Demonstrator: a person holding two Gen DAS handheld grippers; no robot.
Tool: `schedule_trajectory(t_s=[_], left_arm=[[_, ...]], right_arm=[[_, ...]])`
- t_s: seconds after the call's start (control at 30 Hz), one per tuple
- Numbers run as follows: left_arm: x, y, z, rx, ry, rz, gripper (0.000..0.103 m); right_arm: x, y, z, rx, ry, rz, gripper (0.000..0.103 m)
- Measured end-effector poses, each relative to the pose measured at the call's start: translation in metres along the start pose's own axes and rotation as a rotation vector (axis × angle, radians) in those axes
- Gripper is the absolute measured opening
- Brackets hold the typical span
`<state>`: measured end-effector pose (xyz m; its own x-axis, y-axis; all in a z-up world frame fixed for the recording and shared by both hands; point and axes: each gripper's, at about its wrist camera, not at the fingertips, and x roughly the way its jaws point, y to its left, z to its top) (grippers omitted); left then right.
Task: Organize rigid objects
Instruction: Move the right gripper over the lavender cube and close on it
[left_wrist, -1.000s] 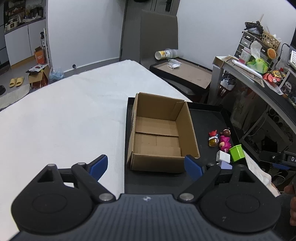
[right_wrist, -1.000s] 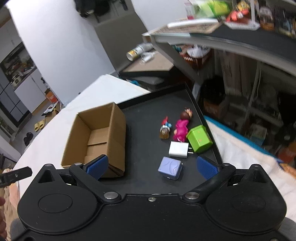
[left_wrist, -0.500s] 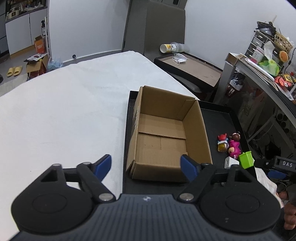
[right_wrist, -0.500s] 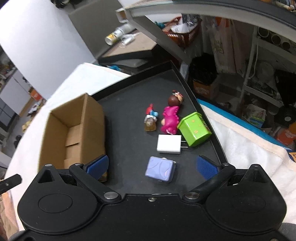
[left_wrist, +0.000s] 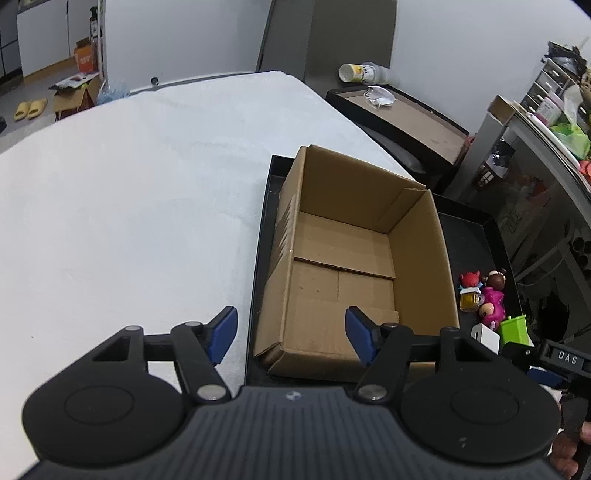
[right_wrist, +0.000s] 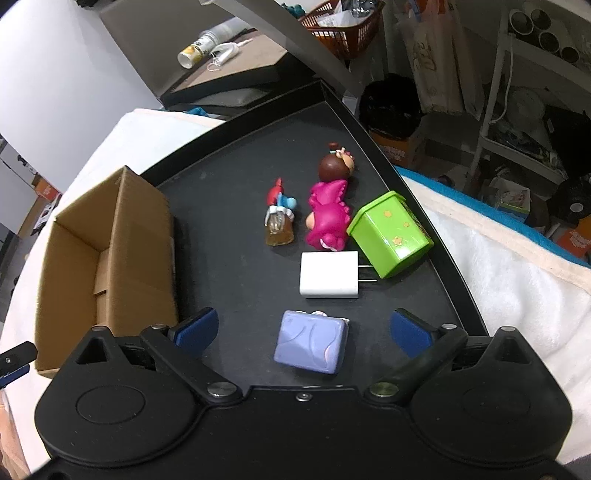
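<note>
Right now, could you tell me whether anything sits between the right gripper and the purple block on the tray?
Nothing visible does: the right gripper is open, and the purple block lies alone between its fingers on the black tray.

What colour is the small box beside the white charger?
Lime green box with small yellow stars; clearest in the right wrist view.

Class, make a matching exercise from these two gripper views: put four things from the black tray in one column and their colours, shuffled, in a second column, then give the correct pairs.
Things
1. cardboard box
2. plug adapter
3. toy cube with star marks
4. padded square case between the open fingers of the right hand-held gripper

Colours
A. lilac
B. brown
C. white
D. green

Pairs: 1-B, 2-C, 3-D, 4-A
</note>
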<state>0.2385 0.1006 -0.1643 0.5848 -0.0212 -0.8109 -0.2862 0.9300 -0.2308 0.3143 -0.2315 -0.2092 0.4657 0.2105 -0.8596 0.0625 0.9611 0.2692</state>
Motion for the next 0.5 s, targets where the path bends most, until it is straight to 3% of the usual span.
schedule_trajectory(t_s=[0.27,0.4,0.5], left_arm=[[0.017,0.002,0.006,-0.004,0.038,0.027,0.061],[0.025,0.001,0.007,0.007,0.072,0.023,0.041],[0.030,-0.003,0.002,0.052,0.080,0.046,0.018]], right_arm=[[0.016,0.004,0.001,-0.016,0.022,-0.019,0.100],[0.023,0.004,0.001,-0.015,0.044,-0.033,0.098],[0.028,0.001,0.000,0.002,0.063,-0.048,0.088]])
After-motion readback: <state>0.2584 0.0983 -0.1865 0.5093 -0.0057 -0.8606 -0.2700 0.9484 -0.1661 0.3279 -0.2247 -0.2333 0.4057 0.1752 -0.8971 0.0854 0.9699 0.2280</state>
